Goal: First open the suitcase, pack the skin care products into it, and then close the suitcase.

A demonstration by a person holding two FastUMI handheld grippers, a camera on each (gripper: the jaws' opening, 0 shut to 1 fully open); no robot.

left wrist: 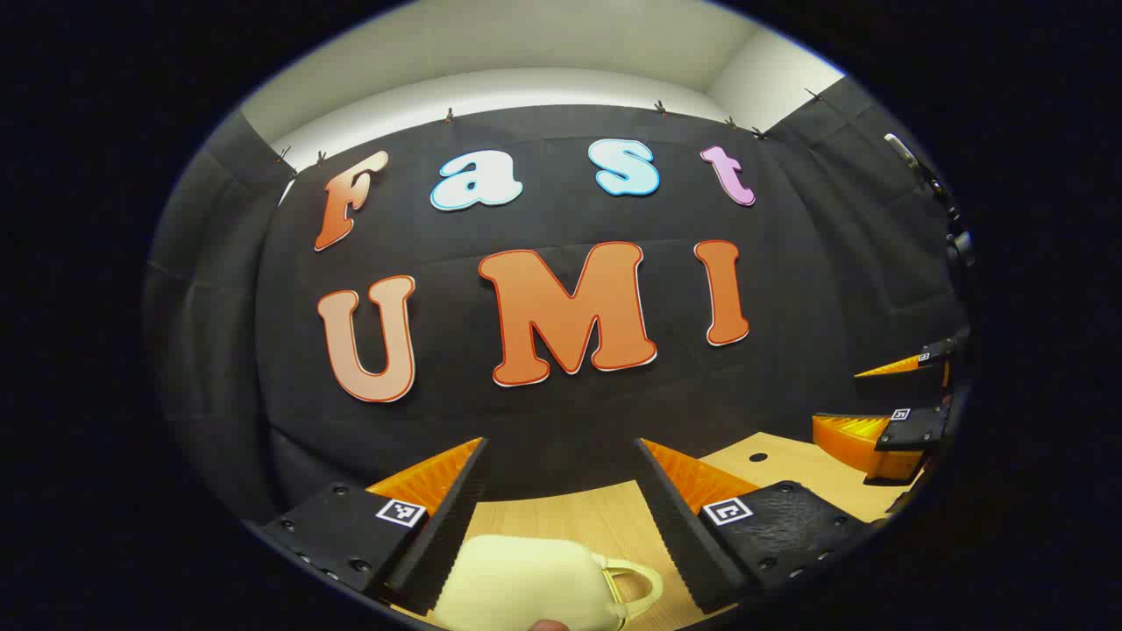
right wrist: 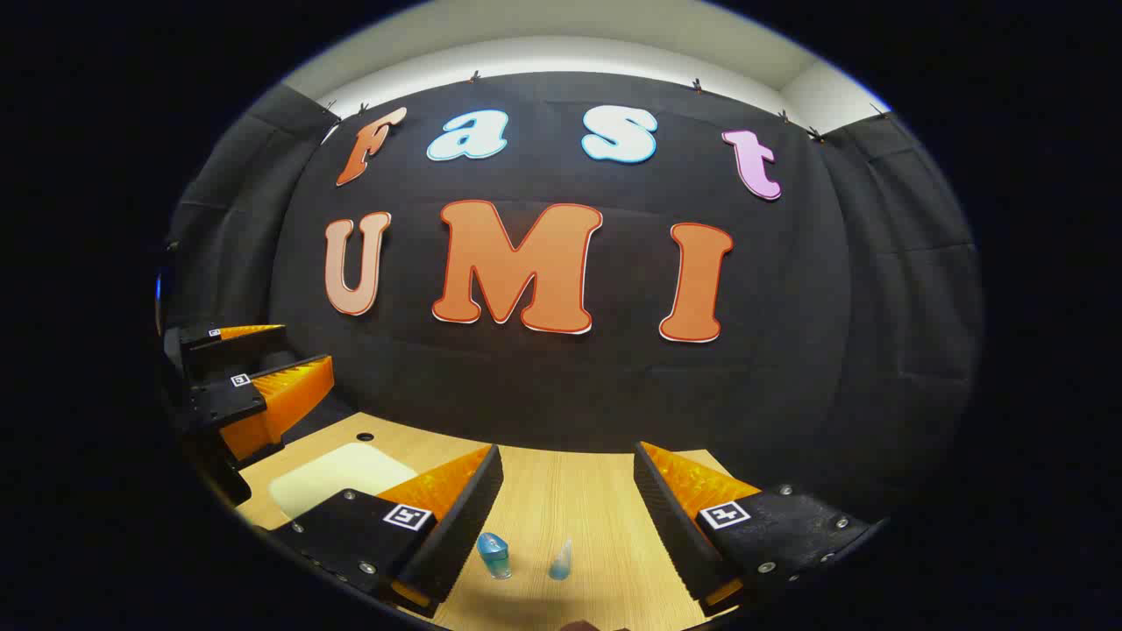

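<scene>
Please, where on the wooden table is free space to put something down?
Bare wood lies between the cream soft suitcase and the two small blue bottles, and behind the bottles toward the black cloth wall. Beside the bottles it is crowded.

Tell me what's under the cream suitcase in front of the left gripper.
The cream suitcase lies closed on the wooden table, between the open left gripper fingers. Its inside is hidden, and the tabletop beneath it is covered.

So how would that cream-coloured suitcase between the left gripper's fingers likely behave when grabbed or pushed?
The suitcase looks soft-sided, with rounded, puffy edges, so it would probably give under the fingers rather than stay stiff. Its looped handle seems thin and floppy. Lying flat on the wooden table, it would more likely slide than tip.
</scene>
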